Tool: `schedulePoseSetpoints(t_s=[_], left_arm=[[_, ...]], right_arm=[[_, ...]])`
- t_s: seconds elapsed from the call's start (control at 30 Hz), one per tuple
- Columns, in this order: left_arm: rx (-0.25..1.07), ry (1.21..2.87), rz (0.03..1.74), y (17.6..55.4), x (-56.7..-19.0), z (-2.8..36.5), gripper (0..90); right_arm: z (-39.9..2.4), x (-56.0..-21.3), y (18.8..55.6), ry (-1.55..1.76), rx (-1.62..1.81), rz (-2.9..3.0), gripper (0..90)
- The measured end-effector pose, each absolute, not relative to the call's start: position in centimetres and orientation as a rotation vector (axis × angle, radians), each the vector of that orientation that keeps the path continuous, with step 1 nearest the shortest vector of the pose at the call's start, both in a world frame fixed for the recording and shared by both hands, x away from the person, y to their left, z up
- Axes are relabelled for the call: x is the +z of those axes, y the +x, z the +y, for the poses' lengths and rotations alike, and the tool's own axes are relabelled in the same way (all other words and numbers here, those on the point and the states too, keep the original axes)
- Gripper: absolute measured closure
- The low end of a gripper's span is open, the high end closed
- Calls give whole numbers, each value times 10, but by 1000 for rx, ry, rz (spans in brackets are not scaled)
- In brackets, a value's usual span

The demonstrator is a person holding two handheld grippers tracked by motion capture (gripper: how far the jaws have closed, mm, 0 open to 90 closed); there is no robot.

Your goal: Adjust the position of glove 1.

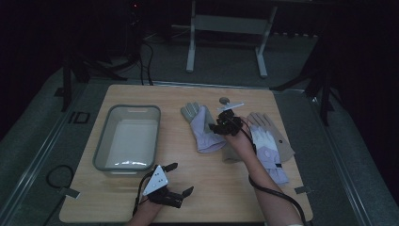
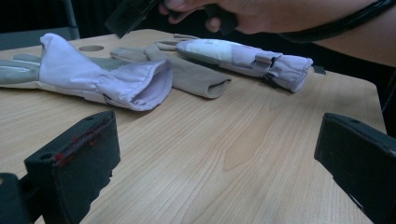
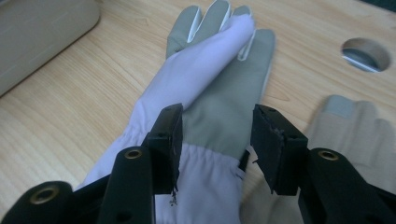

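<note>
Right claw [image 3: 215,144] straddles lilac-grey glove [image 3: 210,93] at wrist, jaws half open, not yet pinching. Glove flat on desk [image 1: 197,183], long axis running straight ahead from claw, fingers far end. Left claw [image 1: 171,181] wide open, empty, well apart near desk edge. High view adds bin [image 1: 127,136] left of glove; left claw view shows open cuff.

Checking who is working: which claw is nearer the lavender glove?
Right. The right claw straddles the lavender glove at its wrist; the left claw sits open near the table's front edge, well short of it.
</note>
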State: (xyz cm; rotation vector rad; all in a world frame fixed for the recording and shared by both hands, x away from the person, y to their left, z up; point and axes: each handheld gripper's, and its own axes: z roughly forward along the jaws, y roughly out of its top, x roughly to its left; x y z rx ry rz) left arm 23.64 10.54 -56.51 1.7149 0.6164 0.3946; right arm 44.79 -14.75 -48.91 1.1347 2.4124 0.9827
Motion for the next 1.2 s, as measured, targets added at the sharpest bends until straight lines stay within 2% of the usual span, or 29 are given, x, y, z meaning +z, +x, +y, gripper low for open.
schedulePoseSetpoints(t_s=[0.43, 0.57, 0.73, 0.8, 0.83, 0.87, 0.9, 1.0, 1.03, 1.2], left_arm=[[385, 1713, 618, 237, -565, 105, 2], [380, 1711, 616, 237, -565, 105, 2], [382, 1713, 613, 237, -565, 105, 2], [384, 1714, 612, 236, -565, 105, 2], [383, 1712, 615, 236, -565, 105, 2], [383, 1712, 615, 236, -565, 105, 2], [381, 1709, 618, 237, -565, 105, 2], [380, 1710, 618, 237, -565, 105, 2], [380, 1710, 618, 237, -565, 105, 2], [376, 1710, 620, 237, -565, 105, 2]], right_arm=[[-128, -518, 483, 1171, 872, 2459, 550], [-121, -530, 485, 1197, 825, 2472, 521], [-116, -536, 483, 1198, 796, 2462, 542], [-116, -536, 483, 1194, 796, 2470, 565], [-116, -536, 483, 1184, 799, 2482, 622], [-116, -536, 483, 1184, 799, 2482, 622], [-115, -536, 483, 1144, 795, 2497, 683], [-114, -536, 482, 1170, 794, 2497, 735], [-115, -535, 483, 1193, 801, 2500, 822], [-114, -531, 480, 1269, 842, 2492, 877]])
